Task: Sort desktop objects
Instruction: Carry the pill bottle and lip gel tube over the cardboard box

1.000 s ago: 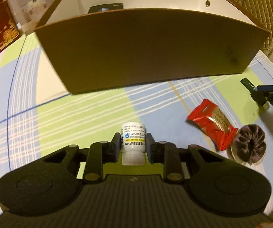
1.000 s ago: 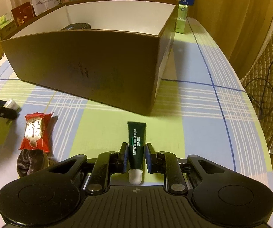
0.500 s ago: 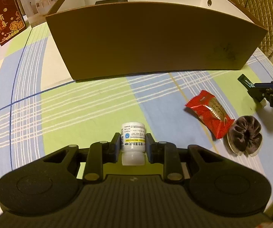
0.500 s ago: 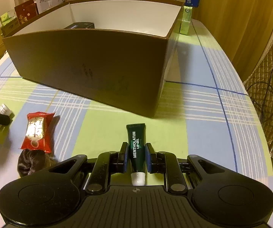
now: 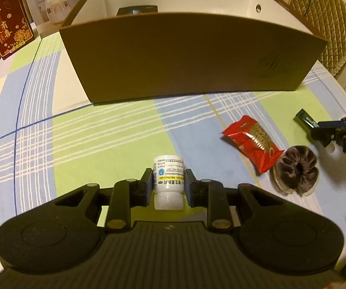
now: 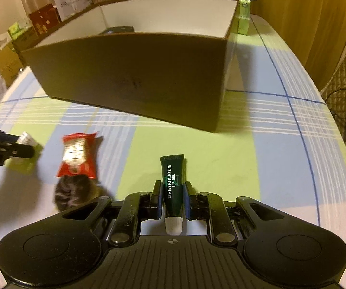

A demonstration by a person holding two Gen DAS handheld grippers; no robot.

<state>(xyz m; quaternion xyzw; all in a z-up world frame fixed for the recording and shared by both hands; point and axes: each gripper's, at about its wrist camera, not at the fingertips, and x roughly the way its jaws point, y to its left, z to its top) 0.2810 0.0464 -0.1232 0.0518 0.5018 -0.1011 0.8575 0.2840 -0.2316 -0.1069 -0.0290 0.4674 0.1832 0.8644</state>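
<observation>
Left gripper (image 5: 168, 185) clamped on white bottle (image 5: 168, 181); right gripper (image 6: 172, 194) clamped on lip gel tube (image 6: 173, 187), both apparently above table.

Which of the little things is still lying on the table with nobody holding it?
The red snack packet and the dark scrunchie. The white bottle and green tube sit in claws.

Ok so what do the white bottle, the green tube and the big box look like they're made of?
White bottle: likely matte plastic, with a printed paper label. Green tube: soft glossy plastic, by its flat crimped end and white cap. Big box: cardboard, brown outside, white inside, with thin folded walls.
</observation>
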